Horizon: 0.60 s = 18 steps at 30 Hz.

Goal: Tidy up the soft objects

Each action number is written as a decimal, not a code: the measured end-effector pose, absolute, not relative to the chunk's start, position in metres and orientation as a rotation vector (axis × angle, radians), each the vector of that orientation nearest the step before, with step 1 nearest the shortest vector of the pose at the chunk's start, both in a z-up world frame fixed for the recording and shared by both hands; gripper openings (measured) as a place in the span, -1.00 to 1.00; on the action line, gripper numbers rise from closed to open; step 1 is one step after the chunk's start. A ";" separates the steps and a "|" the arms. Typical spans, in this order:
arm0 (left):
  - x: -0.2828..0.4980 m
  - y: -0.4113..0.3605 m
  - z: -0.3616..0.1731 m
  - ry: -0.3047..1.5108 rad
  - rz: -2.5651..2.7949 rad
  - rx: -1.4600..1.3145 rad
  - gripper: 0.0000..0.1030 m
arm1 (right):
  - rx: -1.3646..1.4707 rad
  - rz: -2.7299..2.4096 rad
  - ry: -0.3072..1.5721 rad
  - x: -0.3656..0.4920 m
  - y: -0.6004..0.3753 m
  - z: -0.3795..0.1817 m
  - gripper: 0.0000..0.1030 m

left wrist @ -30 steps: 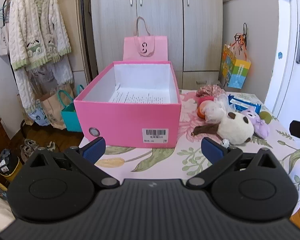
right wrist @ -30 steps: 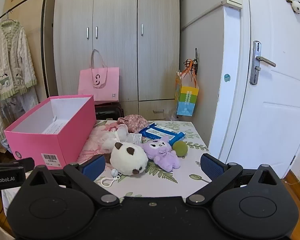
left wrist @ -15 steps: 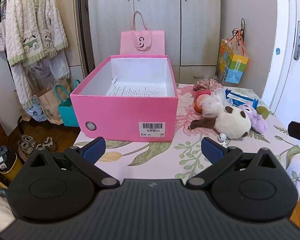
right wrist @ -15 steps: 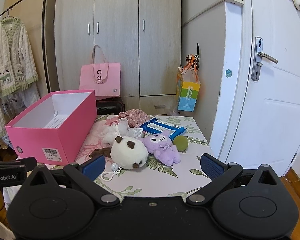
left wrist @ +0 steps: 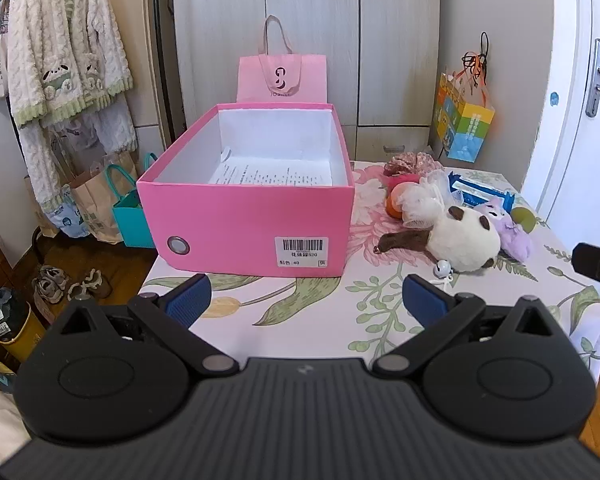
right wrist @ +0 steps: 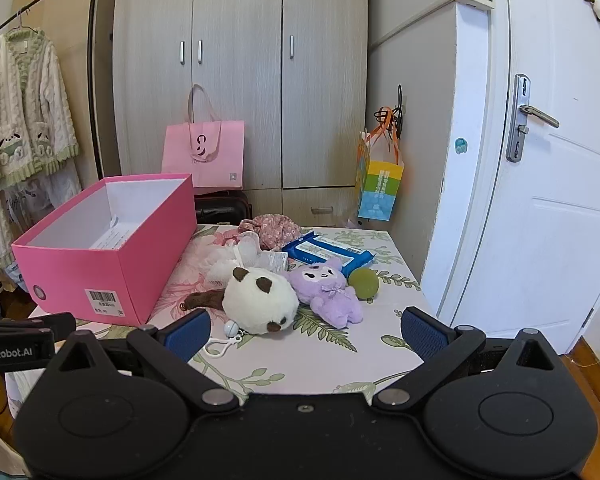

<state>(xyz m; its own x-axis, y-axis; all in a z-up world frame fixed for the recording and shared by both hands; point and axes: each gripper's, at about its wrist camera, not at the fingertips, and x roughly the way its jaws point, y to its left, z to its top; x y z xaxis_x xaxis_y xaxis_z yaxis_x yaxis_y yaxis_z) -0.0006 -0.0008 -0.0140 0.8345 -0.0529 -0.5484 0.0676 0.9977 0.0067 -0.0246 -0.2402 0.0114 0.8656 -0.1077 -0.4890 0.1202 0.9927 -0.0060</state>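
An open pink box [left wrist: 244, 220] [right wrist: 100, 276] with a paper sheet inside stands on the floral table [left wrist: 308, 320]. Right of it lie soft things: a white panda plush [left wrist: 464, 240] [right wrist: 258, 300], a purple plush [right wrist: 326, 288], a green ball [right wrist: 363, 284], a white mesh puff [right wrist: 228, 256], an orange-red toy [left wrist: 396, 200] and a floral cloth [right wrist: 272, 230]. My left gripper [left wrist: 306, 300] is open and empty in front of the box. My right gripper [right wrist: 306, 328] is open and empty, just short of the panda plush.
A blue wipes pack [right wrist: 326, 254] lies behind the plushes. A pink bag [right wrist: 204, 156] stands behind the box, before the wardrobe [right wrist: 240, 80]. A coloured gift bag [right wrist: 380, 184] hangs at right, near the white door [right wrist: 540, 200]. A clothes rack [left wrist: 60, 60] stands left.
Both grippers have drawn back and risen slightly from the table, so the box and toys look smaller. Both stay open and empty. Nothing on the table moved.
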 end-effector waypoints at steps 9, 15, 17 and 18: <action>0.000 -0.003 -0.015 0.583 -0.070 0.030 1.00 | 0.023 -0.118 0.517 -0.024 -0.241 0.010 0.99; 0.000 -0.004 -0.016 0.585 -0.069 0.032 1.00 | 0.016 -0.115 0.517 -0.023 -0.242 0.010 0.99; 0.000 -0.004 -0.017 0.588 -0.068 0.035 1.00 | 0.017 -0.112 0.516 -0.024 -0.243 0.011 0.99; 0.000 -0.004 -0.017 0.587 -0.068 0.034 1.00 | 0.020 -0.110 0.516 -0.023 -0.244 0.011 0.99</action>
